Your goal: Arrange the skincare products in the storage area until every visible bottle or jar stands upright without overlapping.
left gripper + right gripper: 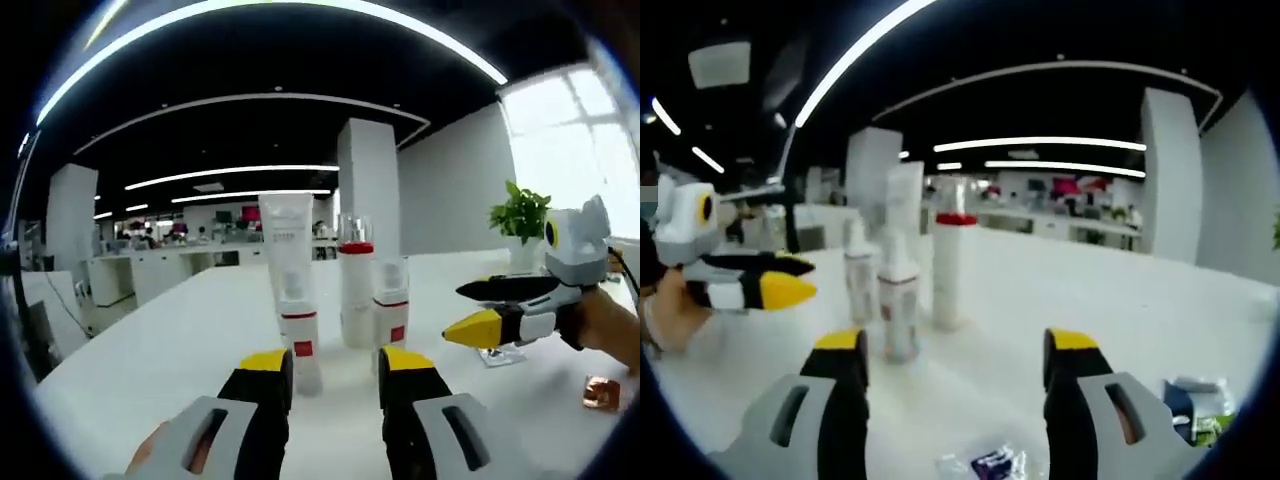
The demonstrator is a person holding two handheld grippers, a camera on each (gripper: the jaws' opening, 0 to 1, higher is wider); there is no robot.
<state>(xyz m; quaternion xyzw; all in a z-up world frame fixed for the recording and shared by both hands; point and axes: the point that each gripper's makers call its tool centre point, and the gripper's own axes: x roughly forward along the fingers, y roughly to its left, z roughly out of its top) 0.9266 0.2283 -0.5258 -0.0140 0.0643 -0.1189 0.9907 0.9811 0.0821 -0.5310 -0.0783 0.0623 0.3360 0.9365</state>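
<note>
Both grippers, left (335,375) and right (955,360), gape empty; white red-banded plastic bottles (356,290) look light, tippy — grip mid-body.

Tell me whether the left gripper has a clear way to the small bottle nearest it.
Probably yes. The left gripper is open and aimed at the small bottle, which stands upright just ahead on the white table, with nothing between; the right gripper hangs off to the side.

A white table (180,330) carries a potted green plant (520,225) at its far edge, with small wrappers (1195,400) nearby.
</note>
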